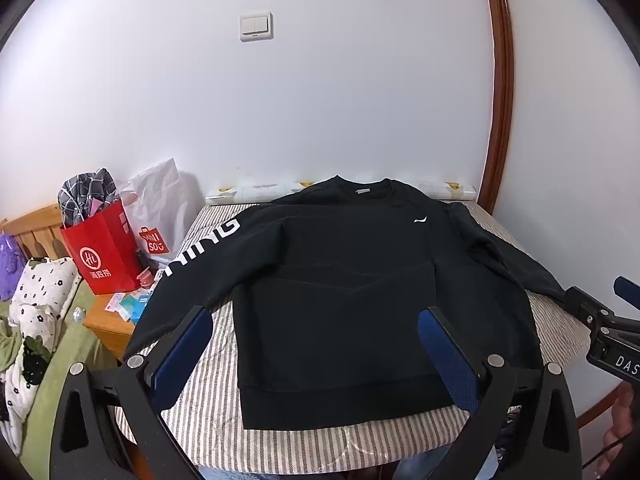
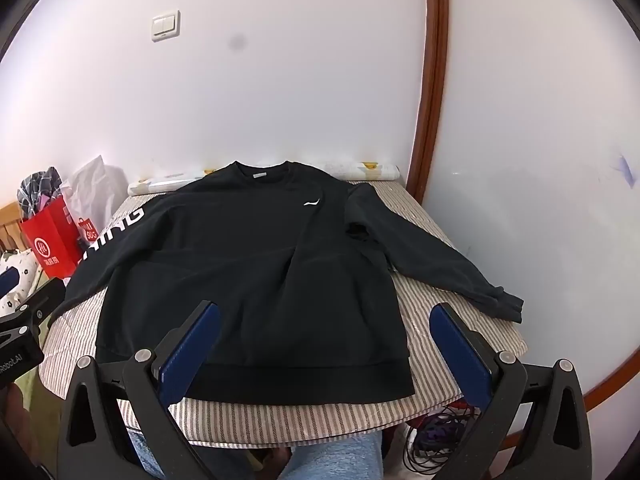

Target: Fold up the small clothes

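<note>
A black long-sleeved sweatshirt point(image 1: 352, 280) lies flat, front up, on a striped table cover point(image 1: 208, 432), collar toward the wall, hem toward me. Its left sleeve point(image 1: 188, 264) carries white letters and hangs off the left edge. Its right sleeve point(image 2: 432, 248) lies spread out to the right, cuff near the table's right edge. The sweatshirt also shows in the right wrist view point(image 2: 256, 280). My left gripper point(image 1: 316, 320) is open and empty above the hem. My right gripper point(image 2: 326, 316) is open and empty above the hem's right part.
A red paper bag point(image 1: 106, 252) and a white plastic bag point(image 1: 160, 208) stand on a wooden nightstand point(image 1: 108, 324) to the left. A bed with floral bedding point(image 1: 32, 320) lies at far left. A rolled sheet point(image 2: 376, 170) lies along the wall. Cables point(image 2: 436, 440) lie under the table's right.
</note>
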Demonstrator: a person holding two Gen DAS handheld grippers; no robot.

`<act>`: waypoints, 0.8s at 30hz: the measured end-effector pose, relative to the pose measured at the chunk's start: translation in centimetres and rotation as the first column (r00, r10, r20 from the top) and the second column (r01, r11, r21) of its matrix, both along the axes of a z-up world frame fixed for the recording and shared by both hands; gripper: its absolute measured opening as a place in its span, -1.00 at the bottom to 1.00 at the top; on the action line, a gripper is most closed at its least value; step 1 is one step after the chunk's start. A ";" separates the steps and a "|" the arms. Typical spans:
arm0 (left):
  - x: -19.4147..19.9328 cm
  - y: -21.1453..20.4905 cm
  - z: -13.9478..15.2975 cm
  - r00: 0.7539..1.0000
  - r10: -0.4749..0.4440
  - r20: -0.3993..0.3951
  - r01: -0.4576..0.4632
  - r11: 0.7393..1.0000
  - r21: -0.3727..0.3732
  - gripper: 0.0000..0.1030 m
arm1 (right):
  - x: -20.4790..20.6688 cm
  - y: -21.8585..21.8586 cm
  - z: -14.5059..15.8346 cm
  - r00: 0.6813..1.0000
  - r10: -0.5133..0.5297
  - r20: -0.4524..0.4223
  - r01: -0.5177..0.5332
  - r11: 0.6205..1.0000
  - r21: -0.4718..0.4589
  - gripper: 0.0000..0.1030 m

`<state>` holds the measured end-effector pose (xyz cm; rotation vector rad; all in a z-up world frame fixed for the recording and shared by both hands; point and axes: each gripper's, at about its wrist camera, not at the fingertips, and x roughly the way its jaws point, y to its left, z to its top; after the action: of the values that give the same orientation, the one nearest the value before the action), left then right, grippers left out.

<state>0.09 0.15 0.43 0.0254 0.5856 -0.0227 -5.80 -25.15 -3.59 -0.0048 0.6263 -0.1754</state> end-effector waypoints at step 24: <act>-0.2 0.2 -0.4 1.000 0.006 -0.004 -0.006 1.000 -0.002 0.99 | 0.0 0.5 0.9 1.000 -0.003 0.015 0.003 1.000 -0.003 0.99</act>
<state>-0.08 0.37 0.01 0.0213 0.5895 -0.0173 -5.81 -24.68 -2.74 -0.0053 0.6113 -0.1788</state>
